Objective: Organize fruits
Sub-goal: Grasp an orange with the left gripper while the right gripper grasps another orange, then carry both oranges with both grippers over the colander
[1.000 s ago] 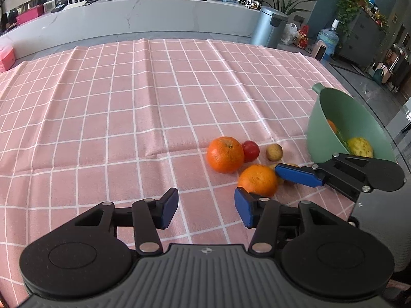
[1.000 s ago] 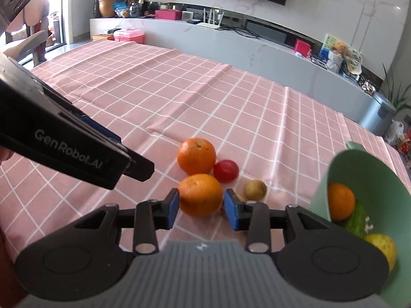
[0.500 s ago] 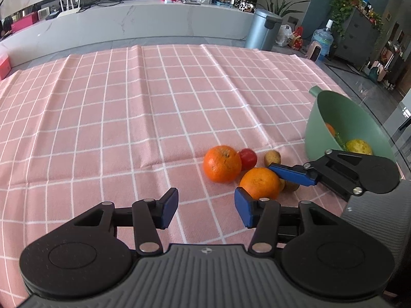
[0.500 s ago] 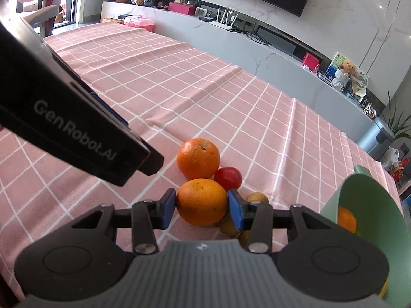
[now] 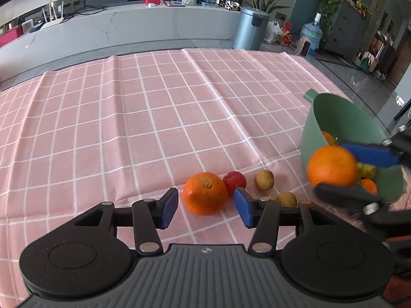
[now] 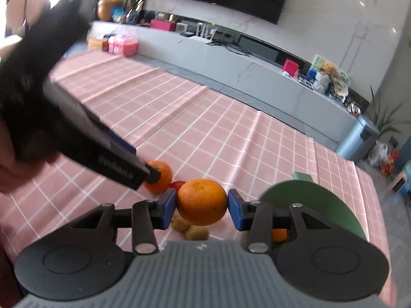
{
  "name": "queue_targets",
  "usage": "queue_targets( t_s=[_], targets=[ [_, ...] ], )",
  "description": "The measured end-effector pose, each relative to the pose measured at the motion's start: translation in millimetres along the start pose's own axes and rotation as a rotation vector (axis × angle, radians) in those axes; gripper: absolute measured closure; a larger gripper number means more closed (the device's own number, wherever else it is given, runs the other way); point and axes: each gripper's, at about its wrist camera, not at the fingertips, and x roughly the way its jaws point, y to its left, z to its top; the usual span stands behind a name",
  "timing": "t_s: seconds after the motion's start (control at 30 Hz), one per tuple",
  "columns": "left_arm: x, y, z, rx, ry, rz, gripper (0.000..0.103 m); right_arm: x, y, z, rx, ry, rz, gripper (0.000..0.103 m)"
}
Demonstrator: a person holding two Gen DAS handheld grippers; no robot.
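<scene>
While the right gripper [image 6: 202, 206] has its blue pads [image 6: 169, 208] pressed on both sides of an orange [image 6: 202, 201], lifted off the cloth just beside the green bowl [image 5: 331, 118], the left gripper [image 5: 206, 207] is spread wide w/ nothing between its fingers [image 5: 168, 206]. A 2nd orange [image 5: 205, 193] sits on the pink checked cloth [image 5: 154, 118] just ahead of that gap, apart from both pads. Red fruit [image 5: 234, 181] touches it; small brown fruits [image 5: 264, 179] lie nearby.
</scene>
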Motion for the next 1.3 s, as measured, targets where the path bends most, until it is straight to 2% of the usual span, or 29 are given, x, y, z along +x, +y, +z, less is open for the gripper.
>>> queue_targets(
  t_s=[0.37, 0.6, 0.83, 1.0, 1.3],
  targets=[
    [16, 5, 0, -0.021, 0.022, -0.010, 0.054, -10, -39, 0, 0.202, -0.016, 0.053, 0.062],
    [13, 6, -1, -0.056, 0.016, -0.011, 0.057, -15, -50, -4, 0.247, -0.016, 0.042, 0.062],
    [-16, 1, 4, -0.111, -0.049, 0.004, 0.058, -31, -68, -13, 0.282, -0.016, 0.016, 0.062],
    [-47, -22, 16, -0.104, -0.118, -0.039, 0.058, -41, -82, -21, 0.281, -0.009, -0.014, 0.062],
    [-60, -87, 47, 0.002, -0.136, -0.161, 0.058, -54, -117, -33, 0.305, 0.017, -0.058, 0.062]
  ],
)
